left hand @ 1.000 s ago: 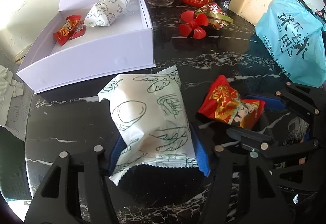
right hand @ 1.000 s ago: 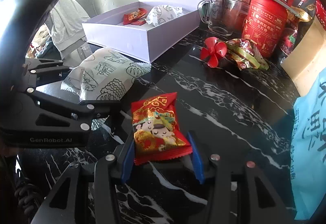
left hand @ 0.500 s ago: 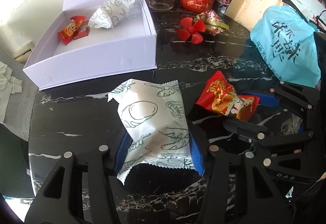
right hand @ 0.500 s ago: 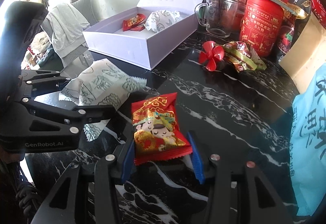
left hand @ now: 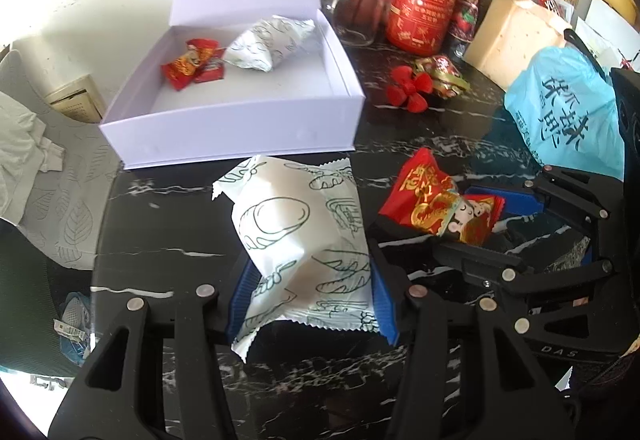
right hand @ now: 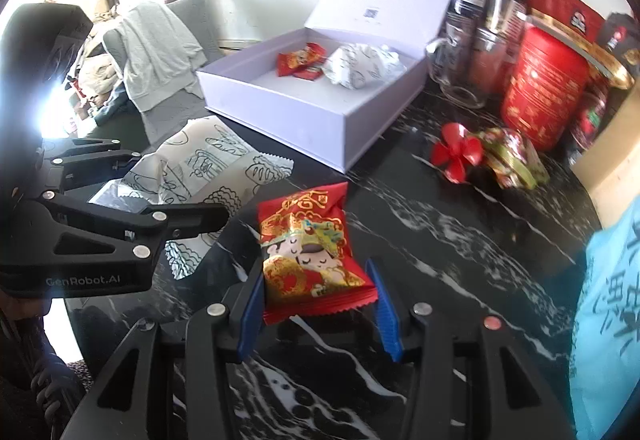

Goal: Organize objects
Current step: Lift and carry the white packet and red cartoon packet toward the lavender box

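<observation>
White snack packet (left hand: 304,240) with green line drawings sits between the blue pads of the left gripper (left hand: 310,300), clamped at its lower half and held clear of the black marble worktop (left hand: 168,224). Red snack packet (right hand: 310,252) with gold print is gripped the same way by the right gripper (right hand: 316,304), pads pressing its two sides. Both grippers stand side by side, near the front wall of the open white box (left hand: 240,136). Inside the box lie a second white packet (left hand: 268,40) and a small red packet (left hand: 192,62), touching each other. Beyond the box stand a glass mug (left hand: 356,12) and a red canister (left hand: 424,8). A red plastic fan (left hand: 408,88) lies on the worktop beside the box, and a blue bag (left hand: 568,112) rests at the right.
</observation>
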### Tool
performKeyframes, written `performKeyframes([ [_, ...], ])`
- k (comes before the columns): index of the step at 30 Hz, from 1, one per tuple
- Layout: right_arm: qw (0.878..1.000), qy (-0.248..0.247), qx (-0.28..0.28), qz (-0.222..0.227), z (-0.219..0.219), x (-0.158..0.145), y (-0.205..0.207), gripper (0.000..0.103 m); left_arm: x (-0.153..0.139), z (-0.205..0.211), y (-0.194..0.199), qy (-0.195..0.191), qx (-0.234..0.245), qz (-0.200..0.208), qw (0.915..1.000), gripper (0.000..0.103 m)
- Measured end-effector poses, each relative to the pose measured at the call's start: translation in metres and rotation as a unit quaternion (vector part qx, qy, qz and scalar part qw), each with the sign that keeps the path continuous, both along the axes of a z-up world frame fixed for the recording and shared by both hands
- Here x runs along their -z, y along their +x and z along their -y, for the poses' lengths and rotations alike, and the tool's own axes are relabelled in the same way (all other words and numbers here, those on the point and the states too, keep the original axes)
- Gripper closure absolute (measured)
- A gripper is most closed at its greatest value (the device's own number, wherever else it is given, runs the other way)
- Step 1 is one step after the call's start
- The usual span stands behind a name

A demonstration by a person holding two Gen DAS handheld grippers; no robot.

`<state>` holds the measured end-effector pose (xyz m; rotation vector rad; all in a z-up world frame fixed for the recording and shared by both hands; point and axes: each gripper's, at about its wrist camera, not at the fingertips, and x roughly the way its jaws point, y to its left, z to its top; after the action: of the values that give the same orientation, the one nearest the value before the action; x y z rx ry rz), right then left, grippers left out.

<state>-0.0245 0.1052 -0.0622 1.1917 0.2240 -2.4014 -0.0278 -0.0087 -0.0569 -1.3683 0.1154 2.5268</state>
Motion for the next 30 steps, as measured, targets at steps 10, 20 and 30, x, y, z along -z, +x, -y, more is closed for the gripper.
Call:
performKeyframes([
  [10, 0.999, 0.009, -0.045, -0.029, 0.032, -0.025, -0.004, 0.053, -0.023, 0.026, 0.001, 0.0, -0.032, -0.02, 0.9993, 0.054],
  [20, 0.996, 0.009, -0.073, -0.048, 0.05, -0.048, -0.02, 0.053, -0.041, 0.05, -0.008, 0.01, -0.053, -0.036, 0.9979, 0.054],
  [30, 0.994, 0.007, -0.086, -0.068, 0.064, -0.068, -0.044, 0.053, -0.057, 0.064, -0.031, 0.012, -0.062, -0.05, 0.9968, 0.054],
])
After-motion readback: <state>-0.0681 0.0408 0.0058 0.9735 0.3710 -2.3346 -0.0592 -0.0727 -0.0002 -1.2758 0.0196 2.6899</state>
